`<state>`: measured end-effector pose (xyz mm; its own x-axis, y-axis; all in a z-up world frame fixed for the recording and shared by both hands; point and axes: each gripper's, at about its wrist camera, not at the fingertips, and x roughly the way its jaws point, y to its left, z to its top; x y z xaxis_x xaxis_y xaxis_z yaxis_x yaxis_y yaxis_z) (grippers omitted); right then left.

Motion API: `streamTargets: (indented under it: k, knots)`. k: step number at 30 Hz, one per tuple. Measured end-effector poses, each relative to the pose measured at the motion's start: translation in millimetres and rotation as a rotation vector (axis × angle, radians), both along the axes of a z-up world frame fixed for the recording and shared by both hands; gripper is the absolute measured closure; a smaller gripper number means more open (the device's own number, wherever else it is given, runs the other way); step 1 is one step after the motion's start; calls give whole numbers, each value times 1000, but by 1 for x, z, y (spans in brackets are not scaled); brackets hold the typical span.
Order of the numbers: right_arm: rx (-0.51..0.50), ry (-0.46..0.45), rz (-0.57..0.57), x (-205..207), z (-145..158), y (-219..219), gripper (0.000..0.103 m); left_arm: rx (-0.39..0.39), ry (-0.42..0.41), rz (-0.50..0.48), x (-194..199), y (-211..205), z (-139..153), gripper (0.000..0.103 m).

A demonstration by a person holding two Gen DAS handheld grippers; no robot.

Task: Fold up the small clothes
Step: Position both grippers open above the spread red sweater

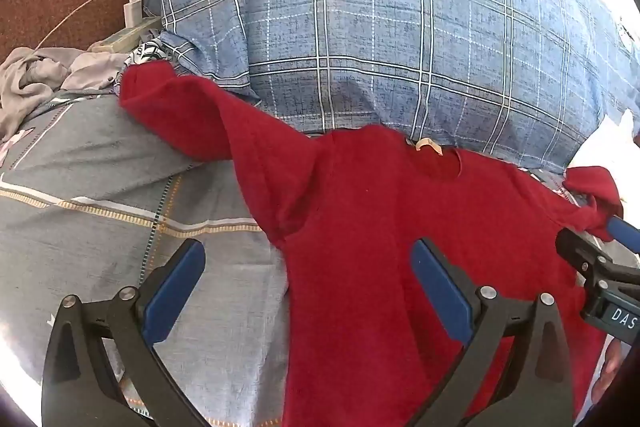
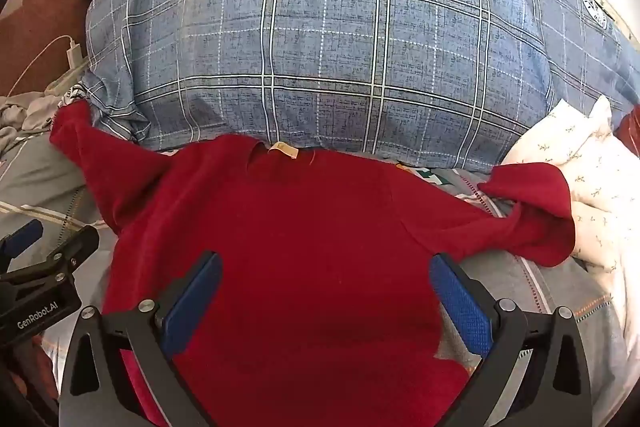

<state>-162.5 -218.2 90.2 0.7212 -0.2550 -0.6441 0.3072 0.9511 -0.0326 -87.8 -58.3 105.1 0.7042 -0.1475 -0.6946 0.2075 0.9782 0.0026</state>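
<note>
Red sweater (image 2: 304, 247) lay flat on the grey bedsheet (image 1: 100, 195), its collar toward the blue plaid pillow (image 2: 320, 67), sleeves spread sideways. Left gripper (image 1: 308, 291) and right gripper (image 2: 326, 297) hovered above it, both spread wide, holding nothing.

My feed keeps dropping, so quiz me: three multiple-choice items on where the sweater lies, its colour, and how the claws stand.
1. Where does the sweater lie?
A. on the pillow
B. on the grey sheet, collar toward the pillow
C. on the floor

2. What colour is the sweater?
A. red
B. green
C. white

3. How do the claws stand?
A. both shut on a sleeve
B. left shut, right open
C. both open

Answers:
1 B: it is spread on the sheet, its collar next to the plaid pillow.
2 A: the knit is red all over.
3 C: the left claw and right claw both gape wide, gripping nothing.
</note>
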Motion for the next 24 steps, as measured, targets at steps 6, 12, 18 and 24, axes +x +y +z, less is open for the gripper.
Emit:
streamTargets:
  k: [6, 12, 18, 24]
  knots:
    - [-7, -1, 3, 1, -5, 4, 0, -6, 8, -6, 5, -1, -2, 0]
    - [-3, 25, 12, 11, -10, 0, 0, 2, 12, 5, 11, -2, -6, 0]
    - [6, 28, 18, 18, -14, 3, 0, 14, 14, 13, 16, -1, -9, 0]
    - [31, 13, 35, 22, -18, 5, 1, 12, 14, 22, 22, 3, -12, 0]
